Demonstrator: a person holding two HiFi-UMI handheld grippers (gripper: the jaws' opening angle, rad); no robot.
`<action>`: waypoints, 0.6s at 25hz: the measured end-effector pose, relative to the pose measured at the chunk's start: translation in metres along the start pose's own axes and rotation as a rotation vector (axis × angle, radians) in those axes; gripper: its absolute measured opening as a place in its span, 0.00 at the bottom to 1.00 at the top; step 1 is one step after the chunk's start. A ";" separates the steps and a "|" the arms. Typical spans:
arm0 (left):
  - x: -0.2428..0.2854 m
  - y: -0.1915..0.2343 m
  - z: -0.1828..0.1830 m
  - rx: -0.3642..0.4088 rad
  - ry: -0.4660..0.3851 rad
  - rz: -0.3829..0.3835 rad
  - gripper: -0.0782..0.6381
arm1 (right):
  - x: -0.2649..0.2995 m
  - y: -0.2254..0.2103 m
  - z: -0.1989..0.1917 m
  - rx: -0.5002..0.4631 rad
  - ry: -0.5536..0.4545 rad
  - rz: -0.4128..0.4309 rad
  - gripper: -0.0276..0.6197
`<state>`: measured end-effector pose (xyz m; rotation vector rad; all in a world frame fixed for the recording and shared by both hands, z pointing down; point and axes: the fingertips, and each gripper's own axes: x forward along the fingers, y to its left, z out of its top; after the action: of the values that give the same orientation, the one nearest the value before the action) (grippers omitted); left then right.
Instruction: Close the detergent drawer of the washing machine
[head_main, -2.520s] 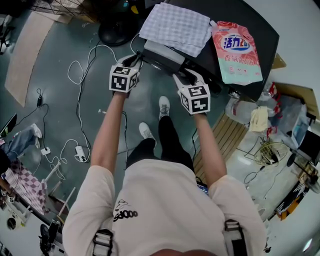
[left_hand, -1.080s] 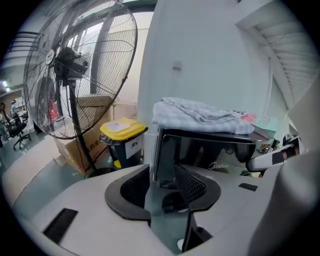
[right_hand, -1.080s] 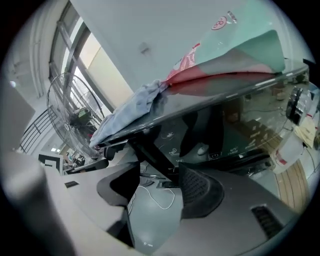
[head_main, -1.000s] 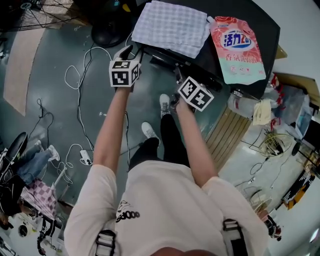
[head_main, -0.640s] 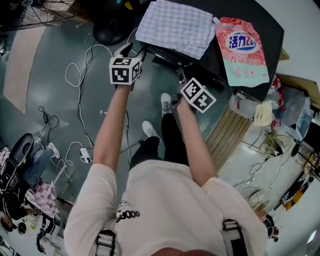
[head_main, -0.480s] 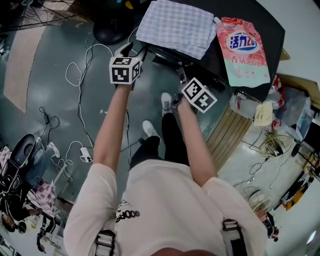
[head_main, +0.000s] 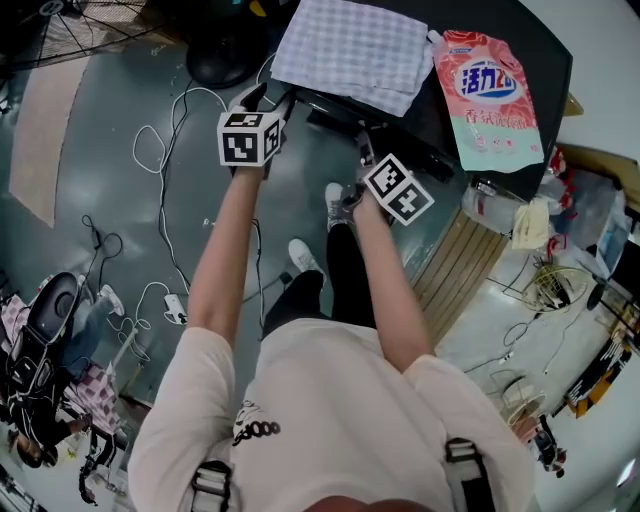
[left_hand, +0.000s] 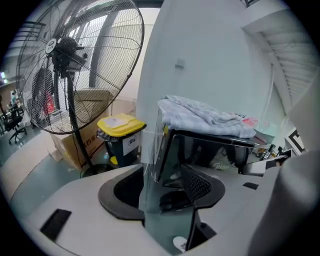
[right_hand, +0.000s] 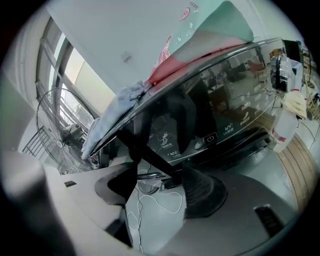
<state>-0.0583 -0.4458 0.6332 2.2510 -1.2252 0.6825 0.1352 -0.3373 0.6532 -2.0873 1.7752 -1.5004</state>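
Where the cloth (head_main: 350, 45) ends, a detergent pouch (head_main: 487, 95) lies atop the washer (head_main: 432, 100).

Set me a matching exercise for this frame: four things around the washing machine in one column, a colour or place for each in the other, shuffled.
Things:
A. checked cloth
B. detergent pouch
C. bin
D. floor fan

Descriptions:
1. yellow lid, stands on the floor
2. pink front, lies flat on the washing machine, on its black top
3. round wire grille on a dark pole
4. pale grid pattern, lies on that same top beside the pink thing

Pairs: A-4, B-2, C-1, D-3
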 end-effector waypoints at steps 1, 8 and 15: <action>0.001 0.000 0.000 0.001 0.004 -0.001 0.43 | 0.001 0.000 0.000 0.009 -0.002 -0.003 0.44; 0.003 0.001 0.001 -0.030 0.009 -0.007 0.43 | 0.003 0.000 0.000 0.034 -0.001 -0.004 0.44; 0.011 0.002 0.009 -0.033 0.004 0.008 0.42 | 0.009 0.000 0.008 0.052 0.014 -0.006 0.45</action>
<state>-0.0528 -0.4592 0.6340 2.2175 -1.2356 0.6644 0.1398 -0.3481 0.6543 -2.0652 1.7166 -1.5489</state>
